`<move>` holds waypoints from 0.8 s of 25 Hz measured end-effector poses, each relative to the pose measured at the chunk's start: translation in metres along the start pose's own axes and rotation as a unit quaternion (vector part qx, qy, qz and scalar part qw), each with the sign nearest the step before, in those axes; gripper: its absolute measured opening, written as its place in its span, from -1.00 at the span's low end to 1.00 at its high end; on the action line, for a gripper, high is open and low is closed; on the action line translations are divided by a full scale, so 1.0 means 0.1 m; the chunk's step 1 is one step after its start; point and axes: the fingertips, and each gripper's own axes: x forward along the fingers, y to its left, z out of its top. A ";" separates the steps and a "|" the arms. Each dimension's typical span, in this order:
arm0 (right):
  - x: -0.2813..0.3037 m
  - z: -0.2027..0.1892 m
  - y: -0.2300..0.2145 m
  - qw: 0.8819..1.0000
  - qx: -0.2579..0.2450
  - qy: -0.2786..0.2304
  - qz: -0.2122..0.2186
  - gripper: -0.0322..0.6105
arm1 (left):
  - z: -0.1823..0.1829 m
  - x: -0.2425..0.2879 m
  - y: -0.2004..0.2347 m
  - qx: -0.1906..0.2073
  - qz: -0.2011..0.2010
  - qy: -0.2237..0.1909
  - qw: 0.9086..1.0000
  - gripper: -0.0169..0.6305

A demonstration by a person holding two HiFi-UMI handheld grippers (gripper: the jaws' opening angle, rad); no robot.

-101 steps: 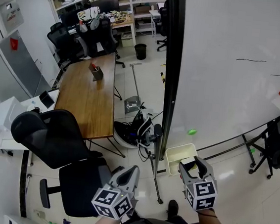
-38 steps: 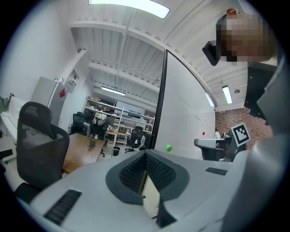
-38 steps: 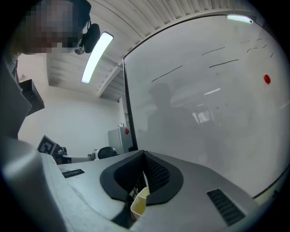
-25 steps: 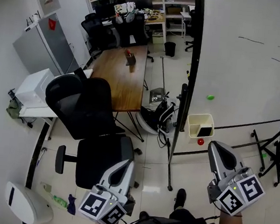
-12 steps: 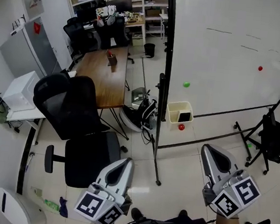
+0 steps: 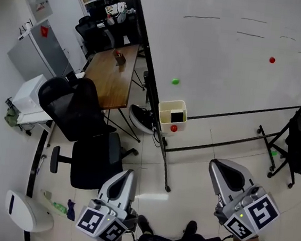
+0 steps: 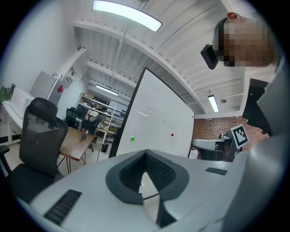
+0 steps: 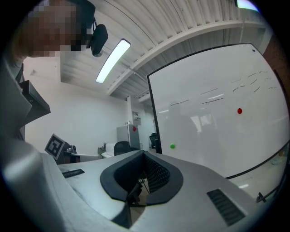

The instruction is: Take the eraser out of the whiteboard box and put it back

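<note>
The cream whiteboard box (image 6: 165, 114) hangs at the lower left corner of the whiteboard (image 6: 228, 40). The dark eraser (image 6: 177, 116) lies inside it, and a red magnet (image 6: 173, 128) sits just under the box. Both grippers are low in the head view, well back from the board and pointing level toward it. My left gripper (image 6: 125, 173) (image 7: 146, 153) is shut with nothing in it. My right gripper (image 6: 218, 164) (image 8: 144, 154) is also shut and empty. Neither gripper touches anything.
A black office chair (image 6: 78, 120) stands on the floor ahead of the left gripper, beside a wooden table (image 6: 110, 75). The whiteboard's stand legs (image 6: 163, 161) reach onto the floor. Another dark chair (image 6: 300, 149) is at the right edge. A green magnet (image 6: 175, 82) is on the board.
Four seconds ago the right gripper was at the box. Both grippers have since drawn back from the board, and over the last second the box has slid left and farther off.
</note>
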 end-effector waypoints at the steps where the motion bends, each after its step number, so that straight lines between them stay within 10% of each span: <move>1: -0.05 0.00 -0.02 1.000 0.001 0.002 0.006 -0.83 | 0.00 0.00 -0.07 0.000 0.003 -0.002 1.000 -0.87; 20: -0.16 0.21 0.83 1.000 0.014 -0.018 -0.005 -0.83 | 0.45 -0.78 -0.01 0.025 -0.028 -0.023 0.999 -0.87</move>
